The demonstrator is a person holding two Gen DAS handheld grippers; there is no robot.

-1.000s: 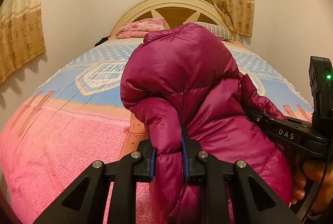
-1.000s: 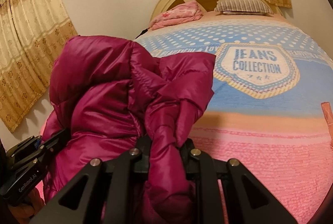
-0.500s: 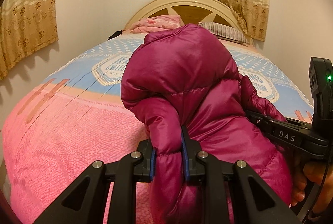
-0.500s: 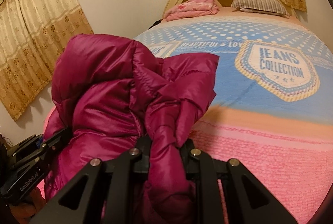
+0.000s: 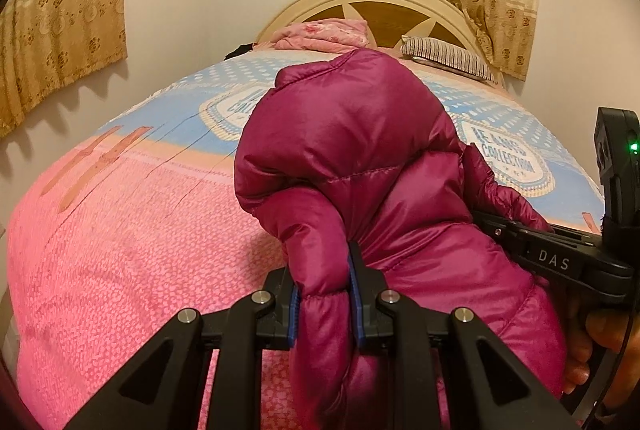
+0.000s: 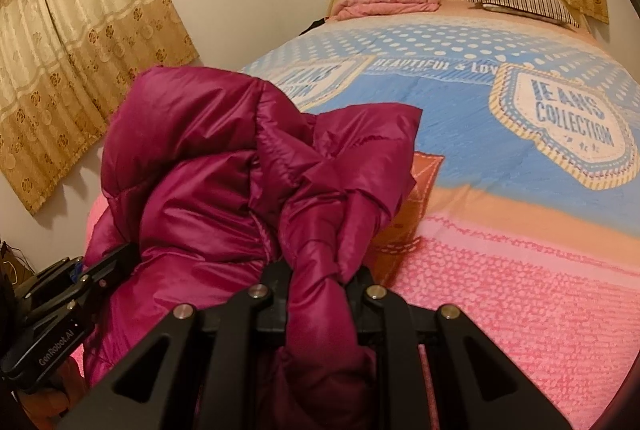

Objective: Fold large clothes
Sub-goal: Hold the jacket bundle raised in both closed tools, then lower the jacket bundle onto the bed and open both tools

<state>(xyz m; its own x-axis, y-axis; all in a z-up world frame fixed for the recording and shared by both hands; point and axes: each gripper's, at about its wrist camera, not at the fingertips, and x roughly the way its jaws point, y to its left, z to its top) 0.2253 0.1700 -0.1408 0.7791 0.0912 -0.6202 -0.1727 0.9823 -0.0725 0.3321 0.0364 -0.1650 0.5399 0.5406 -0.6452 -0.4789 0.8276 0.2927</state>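
Over the wide bed with its pink and blue printed quilt (image 5: 120, 270), I hold the bulky magenta quilted puffer jacket (image 5: 352, 134) bunched in the air. My left gripper (image 5: 324, 294) and right gripper (image 6: 320, 270) each pinch a fold tight. I should lower it flat, spreading evenly. No containers here.

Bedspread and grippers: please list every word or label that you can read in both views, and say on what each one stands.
"JEANS COLLECTION": on the badge printed on the bedspread.
"BEAUTIFUL & LOV": on the bedspread's blue band; the rest is hidden by the badge.
"DAS": on the right gripper, seen from the left wrist.
"GenRobot.AI": on the left gripper, seen from the right wrist.
The small marks under "COLLECTION" are too small to read.
The magenta jacket shows no text.
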